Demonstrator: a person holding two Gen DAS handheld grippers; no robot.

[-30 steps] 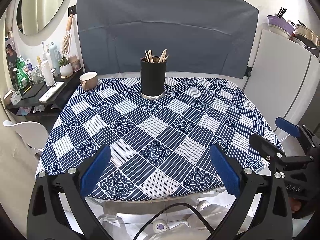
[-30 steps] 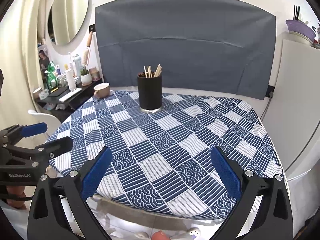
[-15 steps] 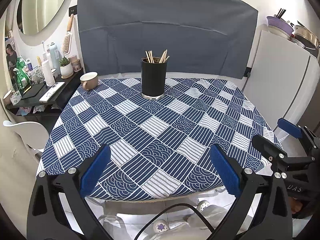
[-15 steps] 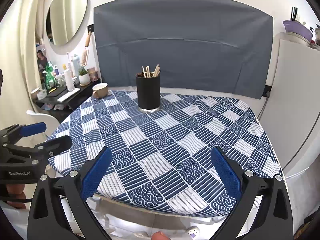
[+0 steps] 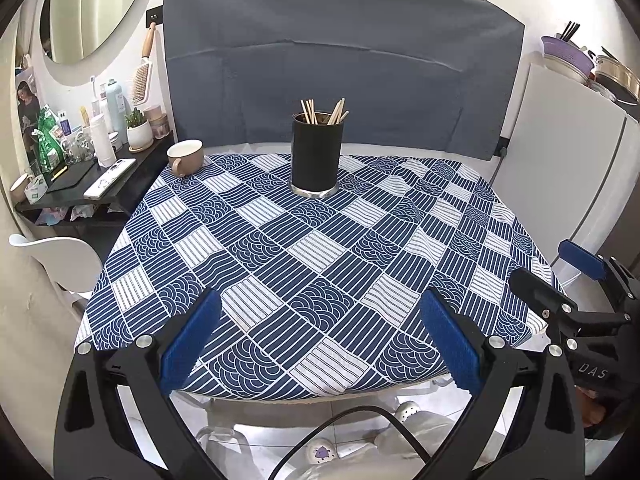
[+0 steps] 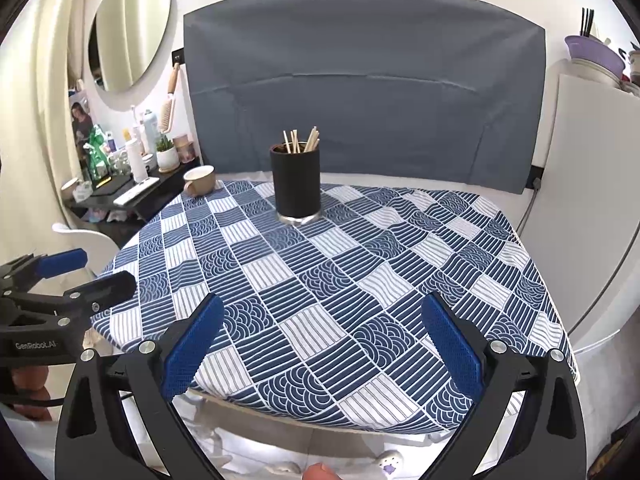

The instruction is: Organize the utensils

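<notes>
A black cylindrical holder (image 5: 317, 155) with several wooden chopsticks (image 5: 325, 111) standing in it sits upright at the far middle of the table; it also shows in the right wrist view (image 6: 296, 185). My left gripper (image 5: 320, 342) is open and empty, held over the table's near edge. My right gripper (image 6: 320, 342) is open and empty, also at the near edge. Each gripper shows in the other's view: the right one (image 5: 560, 276) at the right, the left one (image 6: 80, 276) at the left.
The table wears a blue and white patterned cloth (image 5: 320, 248). A beige mug (image 5: 185, 157) stands at its far left corner. A dark side shelf (image 5: 80, 184) with bottles is at the left, a white chair (image 5: 56, 256) below it, a white fridge (image 5: 572, 168) at the right.
Both grippers have drifted slightly back and up from the table. Both stay open and empty.
</notes>
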